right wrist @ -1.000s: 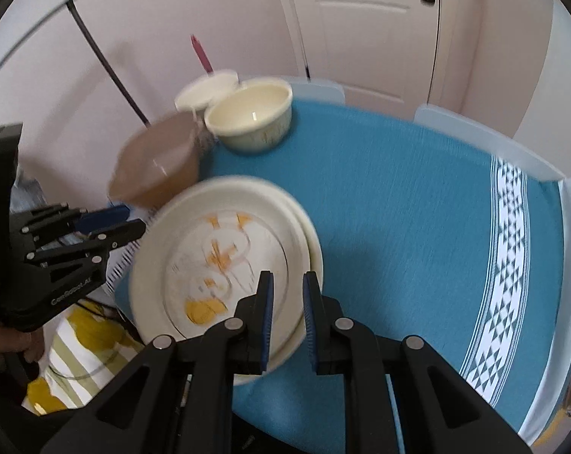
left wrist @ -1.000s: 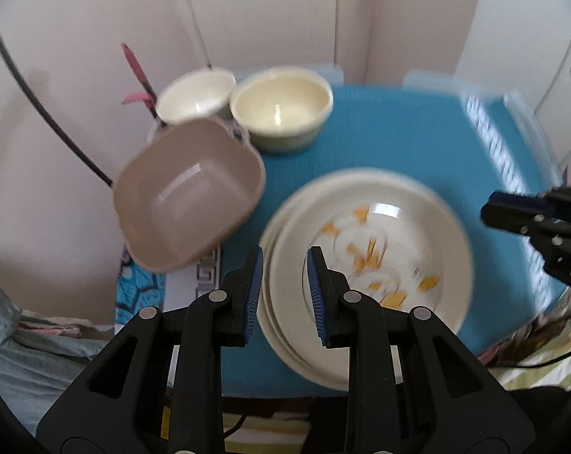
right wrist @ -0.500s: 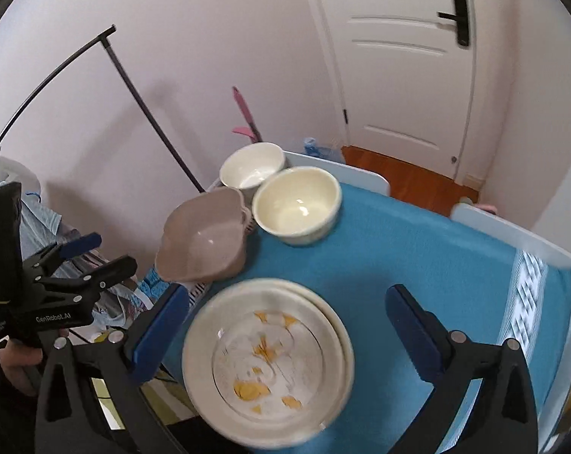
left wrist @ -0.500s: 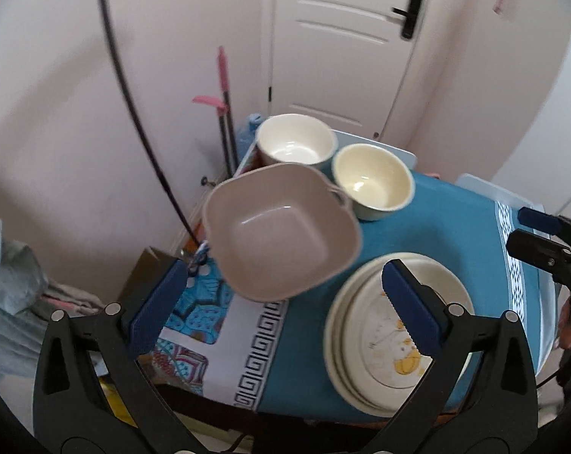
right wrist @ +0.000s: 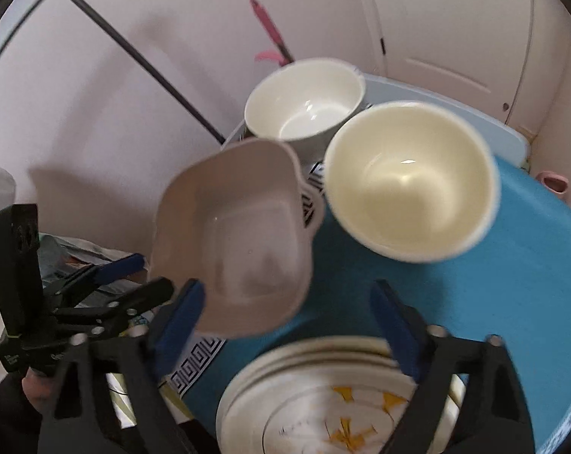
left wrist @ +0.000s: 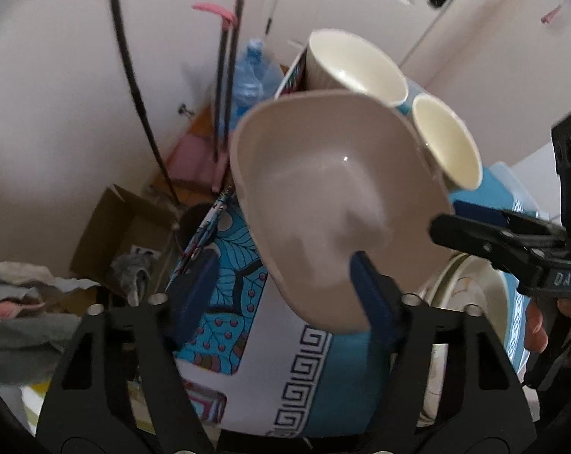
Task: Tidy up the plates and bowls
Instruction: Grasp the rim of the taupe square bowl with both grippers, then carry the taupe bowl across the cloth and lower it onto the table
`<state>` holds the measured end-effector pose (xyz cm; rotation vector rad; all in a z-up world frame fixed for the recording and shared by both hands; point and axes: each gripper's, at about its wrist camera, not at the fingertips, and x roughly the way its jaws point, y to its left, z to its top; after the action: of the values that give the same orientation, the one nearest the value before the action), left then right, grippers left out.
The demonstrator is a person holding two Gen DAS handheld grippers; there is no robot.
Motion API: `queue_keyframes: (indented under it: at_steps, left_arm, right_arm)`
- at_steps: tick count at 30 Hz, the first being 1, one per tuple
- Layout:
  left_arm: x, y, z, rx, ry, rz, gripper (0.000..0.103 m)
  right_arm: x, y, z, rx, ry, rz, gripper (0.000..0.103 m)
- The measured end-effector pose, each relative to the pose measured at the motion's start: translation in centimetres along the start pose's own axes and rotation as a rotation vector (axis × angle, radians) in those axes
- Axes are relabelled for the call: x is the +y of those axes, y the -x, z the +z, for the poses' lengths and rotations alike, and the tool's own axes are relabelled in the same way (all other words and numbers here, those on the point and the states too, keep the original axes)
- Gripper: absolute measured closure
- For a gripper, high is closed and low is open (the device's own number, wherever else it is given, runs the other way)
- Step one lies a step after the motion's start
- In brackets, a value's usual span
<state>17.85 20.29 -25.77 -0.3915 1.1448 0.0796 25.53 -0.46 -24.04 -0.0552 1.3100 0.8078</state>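
A taupe square bowl [left wrist: 334, 204] sits tilted at the table's left edge. My left gripper [left wrist: 283, 291] reaches over its near rim, one pad inside the bowl and one outside; the jaws are closing but a gap still shows. My right gripper [right wrist: 287, 329] hovers over the teal cloth with closing jaws. The taupe bowl's [right wrist: 232, 234] near edge lies between them, untouched. Behind stand a white bowl [right wrist: 304, 102] and a cream bowl [right wrist: 410, 181]. A stack of plates [right wrist: 323, 408] with orange marks lies just below the right gripper.
The teal tablecloth [right wrist: 512, 265] covers the table to the right. Off the left edge are a black pole [left wrist: 134, 75], a pink-handled broom [left wrist: 228, 56], a water bottle [left wrist: 251, 79] and a cardboard box [left wrist: 111, 227]. A white door [right wrist: 455, 19] is behind.
Both grippers went from shut to wide open and have since narrowed. Both came down and closer to the bowls, and the taupe bowl now fills the left wrist view.
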Motion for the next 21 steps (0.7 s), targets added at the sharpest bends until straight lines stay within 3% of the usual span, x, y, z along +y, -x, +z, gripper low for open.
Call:
queue_keyframes:
  at_steps: [4,6,8,11,13,21]
  left_arm:
    - [0.2,-1.5,0.9,0.030,-0.029,-0.013,0.060]
    - [0.3,-2.3,1.2,0.056,-0.045,-0.005,0.080]
    - [0.7,-2.8,1.4,0.072,-0.053,-0.017,0.087]
    - [0.8,-3.0,1.7,0.076,-0.076,-0.011,0.089]
    - [0.9,-2.9,1.9,0.074,-0.088,-0.010,0.089]
    - [-0.8,0.2,2.7,0.016,-0.176,0.032,0.089]
  right_arm:
    - [0.1,-2.1,1.0,0.028,-0.012,0.006,0.042]
    - [0.3,-2.9,1.4,0.030,-0.010,0.004,0.049]
    - [0.3,-3.3,1.8,0.018,-0.010,0.005,0.064]
    - [0.3,-3.9,1.8,0.020,-0.016,-0.026,0.082]
    - [0.3,-3.9,1.7,0.015,-0.013,-0.048,0.086]
    - [1.3,-1.5,1.4,-0.054,-0.034,-0.052,0.087]
